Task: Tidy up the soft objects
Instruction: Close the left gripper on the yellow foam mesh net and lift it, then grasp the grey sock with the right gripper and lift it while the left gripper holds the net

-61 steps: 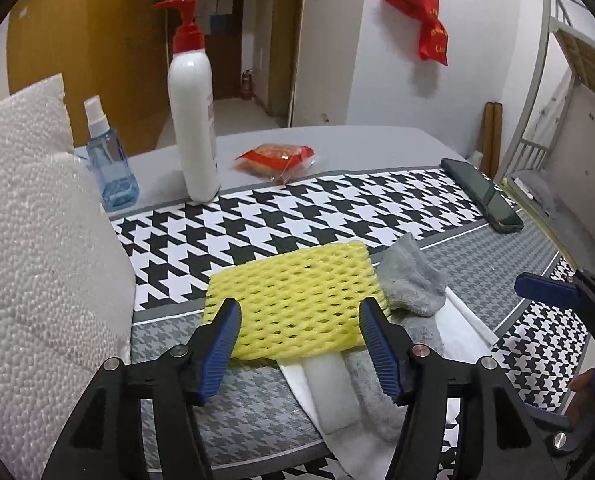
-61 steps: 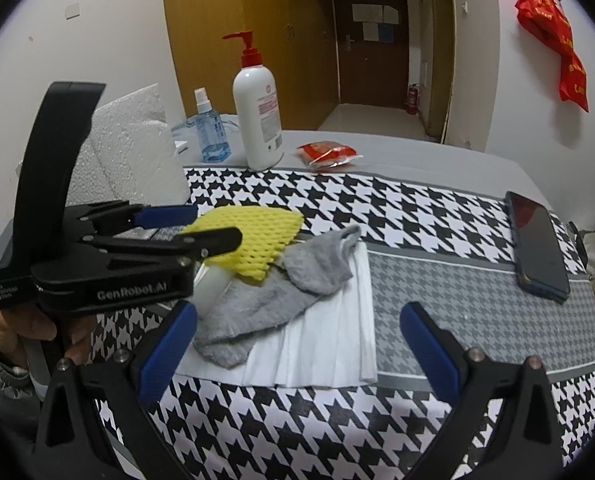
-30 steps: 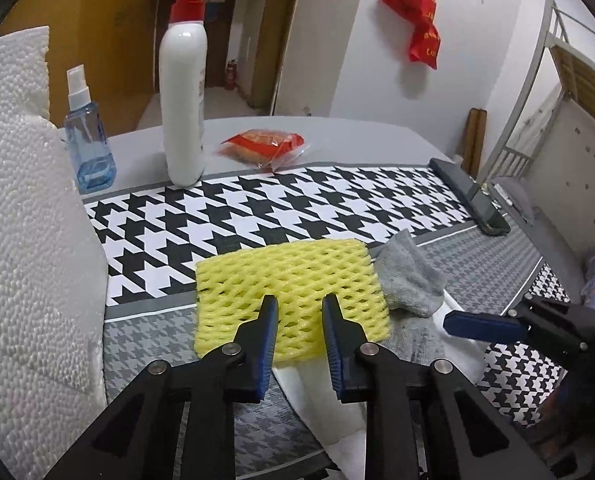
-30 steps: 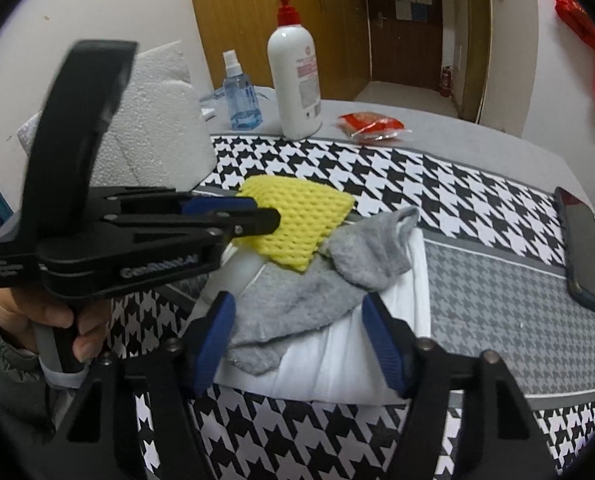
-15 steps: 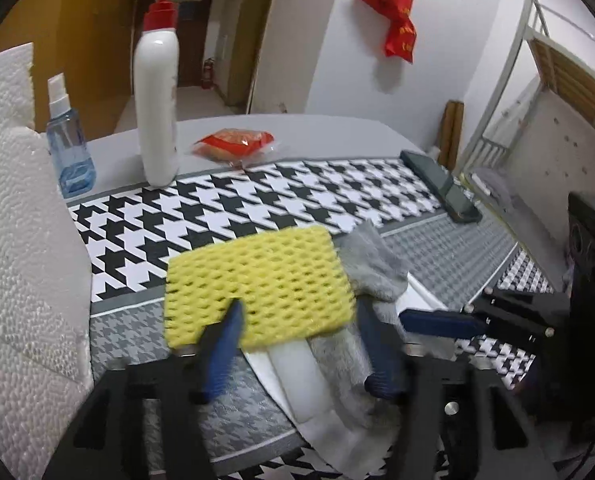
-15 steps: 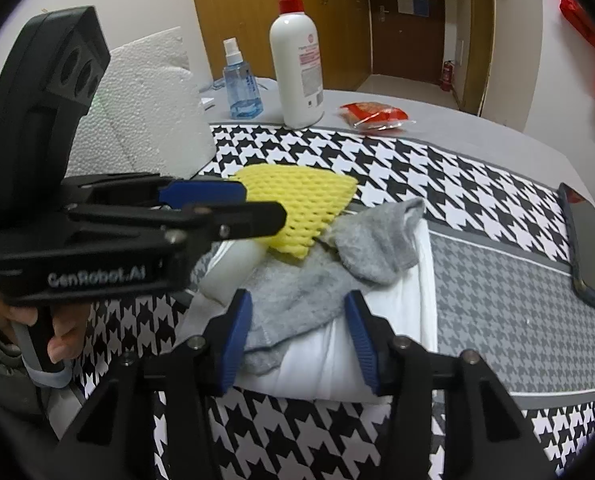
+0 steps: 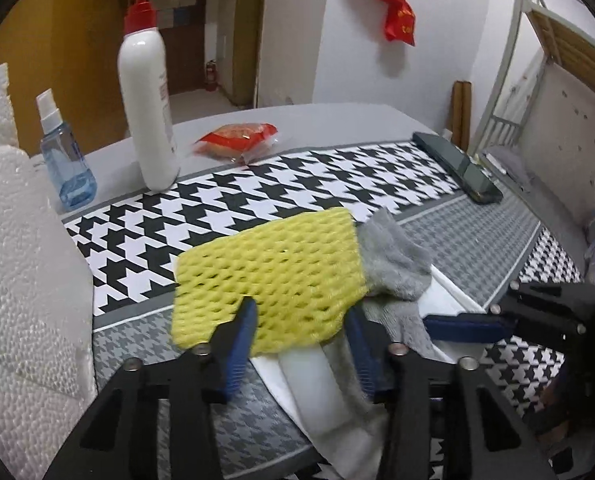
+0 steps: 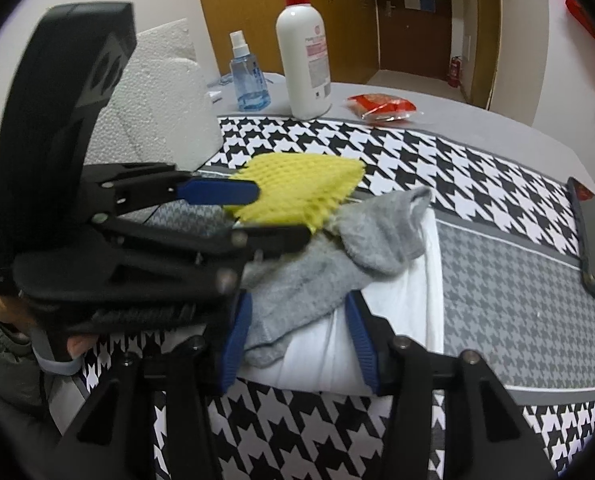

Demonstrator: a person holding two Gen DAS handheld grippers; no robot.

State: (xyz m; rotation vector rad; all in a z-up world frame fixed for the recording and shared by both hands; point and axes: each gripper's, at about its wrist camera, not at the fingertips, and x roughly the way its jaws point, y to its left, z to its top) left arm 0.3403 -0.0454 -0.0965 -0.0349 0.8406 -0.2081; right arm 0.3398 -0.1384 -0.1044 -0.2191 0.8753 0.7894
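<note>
Step in hand, as I judge it: pre-grasp positioning on the pile of soft items at the near edge of the worktop (image 8: 477, 152).

1. Left claw (image 7: 301, 344): jaws partly open, nothing held. They straddle the near edge of the yellow foam net (image 7: 273, 272); whether the pads touch the net I cannot tell.
2. Right claw (image 8: 297, 340): jaws partly open, nothing held. They bracket the lower end of the grey sock (image 8: 321, 276).

Location of task items: the yellow foam net lies on top of the pile, overlapping the upper part of the grey sock. The sock lies across the folded white cloth (image 8: 409, 312), which rests flat on the houndstooth mat (image 8: 417, 160).

Next move, in my estimate: close one claw on its item and lift it clear of the other layers. The overlap calls for a grip on the top layer only, or the layers below may drag along.

Containers: no bin, box or tray is visible in either view. The pump bottle (image 7: 147, 108) and the spray bottle (image 7: 67, 164) stand at the far side, well apart from the pile; their contents cannot be judged.
</note>
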